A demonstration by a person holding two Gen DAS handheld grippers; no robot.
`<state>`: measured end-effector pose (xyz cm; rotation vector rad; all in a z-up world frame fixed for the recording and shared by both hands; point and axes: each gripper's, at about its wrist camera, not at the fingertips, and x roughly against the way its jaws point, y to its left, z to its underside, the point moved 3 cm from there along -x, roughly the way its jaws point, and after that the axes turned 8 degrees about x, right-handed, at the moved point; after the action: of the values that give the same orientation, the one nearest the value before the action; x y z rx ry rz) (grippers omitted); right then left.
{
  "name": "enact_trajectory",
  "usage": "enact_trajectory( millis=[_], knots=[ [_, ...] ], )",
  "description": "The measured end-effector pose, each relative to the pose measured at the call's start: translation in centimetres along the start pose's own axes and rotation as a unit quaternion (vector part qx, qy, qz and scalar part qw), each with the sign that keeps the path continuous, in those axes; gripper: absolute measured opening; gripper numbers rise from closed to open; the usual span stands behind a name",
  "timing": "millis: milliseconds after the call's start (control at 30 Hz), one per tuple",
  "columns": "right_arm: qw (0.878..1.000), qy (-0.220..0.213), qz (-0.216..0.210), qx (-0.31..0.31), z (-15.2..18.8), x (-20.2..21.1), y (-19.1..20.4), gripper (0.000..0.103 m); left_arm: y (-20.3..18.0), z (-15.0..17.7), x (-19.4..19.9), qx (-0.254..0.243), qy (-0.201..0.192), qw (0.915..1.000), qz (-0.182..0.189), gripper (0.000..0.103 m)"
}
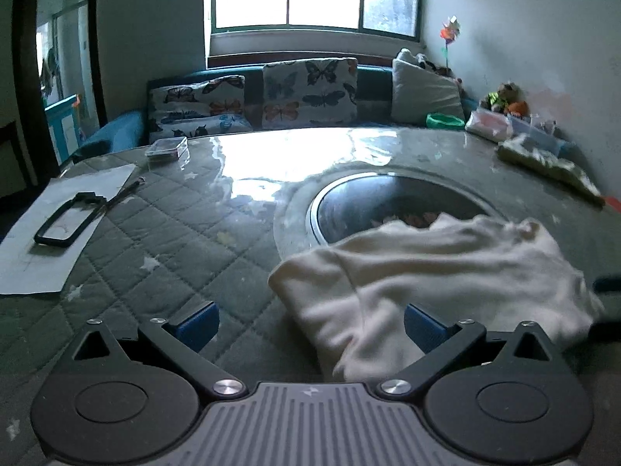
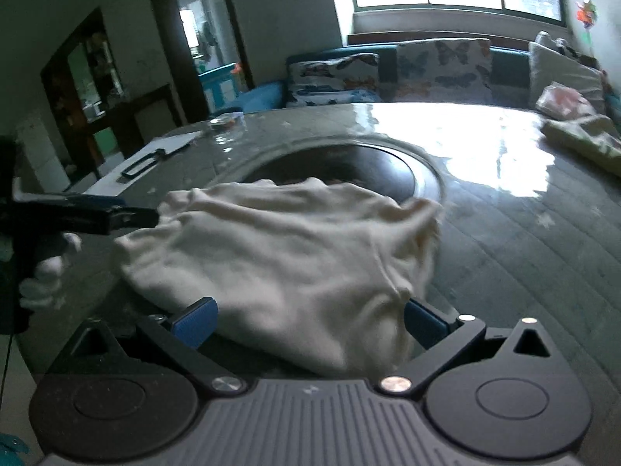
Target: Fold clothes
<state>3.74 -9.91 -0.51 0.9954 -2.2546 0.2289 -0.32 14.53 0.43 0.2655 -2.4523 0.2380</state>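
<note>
A cream-white garment lies crumpled on the round table, partly over the table's round middle recess. My left gripper is open wide at the garment's near-left corner, and the cloth reaches in against its right blue pad. My right gripper is also open wide, with the garment bunched between its blue pads. In the right wrist view the left gripper comes in from the left at the cloth's edge, held by a white-gloved hand.
The table has a quilted grey cover under a shiny sheet. On its left lie a white paper with a black frame and a clear box. A greenish folded cloth lies far right. A sofa with butterfly cushions stands behind.
</note>
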Motion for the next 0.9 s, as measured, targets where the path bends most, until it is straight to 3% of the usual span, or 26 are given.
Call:
enact_trajectory(
  millis=[133, 267, 433, 633, 700, 900],
  knots=[
    [1.0, -0.025, -0.003, 0.004, -0.3, 1.4, 0.6, 0.103, 0.0, 0.8, 0.5, -0.003, 0.003, 1.0, -0.008, 0.103],
    [0.998, -0.032, -0.046, 0.004, -0.6, 0.9, 2.1, 0.103, 0.4, 1.3, 0.3, 0.003, 0.018, 0.9996, -0.021, 0.101],
    [0.999, 0.006, -0.023, -0.022, 1.1, -0.8, 1.2, 0.103, 1.0, 1.9, 0.3, 0.002, 0.03, 0.9991, -0.032, 0.1],
    [0.999, -0.011, -0.029, -0.014, 1.1, 1.0, 1.3, 0.103, 1.1, 1.7, 1.7, 0.016, 0.02, 0.9994, -0.022, 0.096],
    [0.999, -0.019, -0.032, -0.008, 0.7, 1.4, 1.6, 0.103, 1.1, 1.3, 2.3, 0.023, 0.013, 0.9995, -0.016, 0.09],
    [0.999, -0.01, -0.039, -0.01, 0.5, -0.6, 2.0, 0.103, 2.0, -0.9, 0.8, 0.059, 0.015, 0.9979, -0.019, 0.081]
  ],
)
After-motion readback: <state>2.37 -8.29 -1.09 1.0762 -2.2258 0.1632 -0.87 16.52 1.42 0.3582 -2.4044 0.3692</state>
